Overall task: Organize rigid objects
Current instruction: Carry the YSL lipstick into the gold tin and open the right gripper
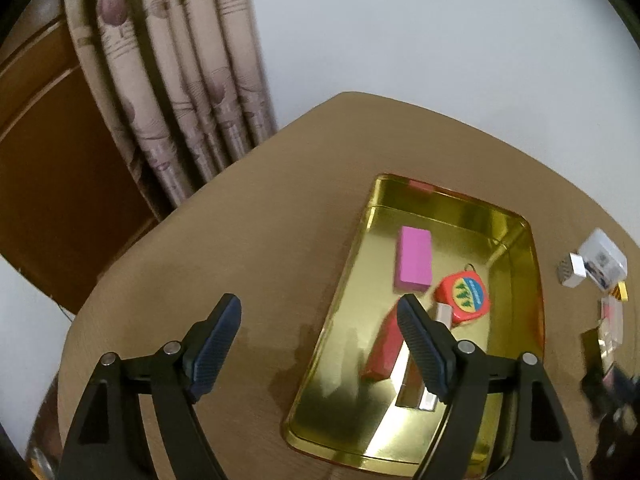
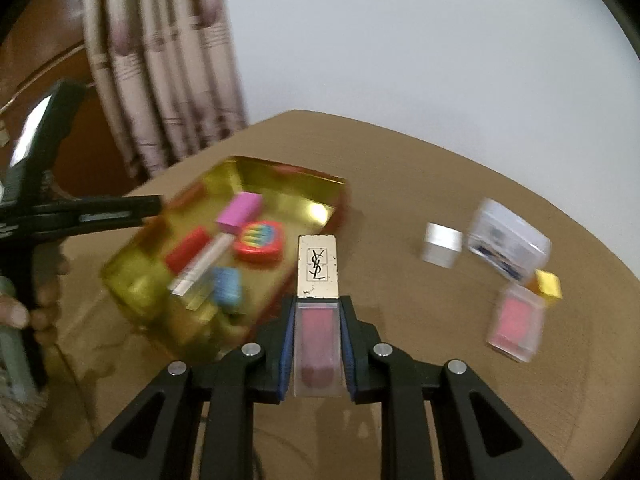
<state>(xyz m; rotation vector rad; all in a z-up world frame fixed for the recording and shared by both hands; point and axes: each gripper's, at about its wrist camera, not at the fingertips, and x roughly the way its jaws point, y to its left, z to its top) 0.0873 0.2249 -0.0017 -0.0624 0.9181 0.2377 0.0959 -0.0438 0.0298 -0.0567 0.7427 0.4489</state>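
My right gripper [image 2: 319, 304] is shut on a clear lip-gloss bottle [image 2: 318, 340] with a gold cap [image 2: 318, 266], held above the brown table just right of the gold tin tray [image 2: 280, 182]. In the tray [image 1: 360, 276] lie a pink box [image 1: 414, 258], a red tape measure [image 1: 466, 298], a red box [image 1: 384, 350] and a pale tube [image 1: 420, 394]. My left gripper [image 1: 318, 304] is open with nothing between its fingers. Its right finger hangs over the tray's left part and its left finger over bare table.
To the right of the tray stand a white cube [image 2: 442, 244], a clear plastic box [image 2: 508, 244], a yellow cube [image 2: 546, 284] and a clear case with pink inside [image 2: 518, 320]. A curtain [image 1: 172, 80] and a wooden door lie beyond the table's far-left edge. A hand [image 2: 16, 312] shows at far left.
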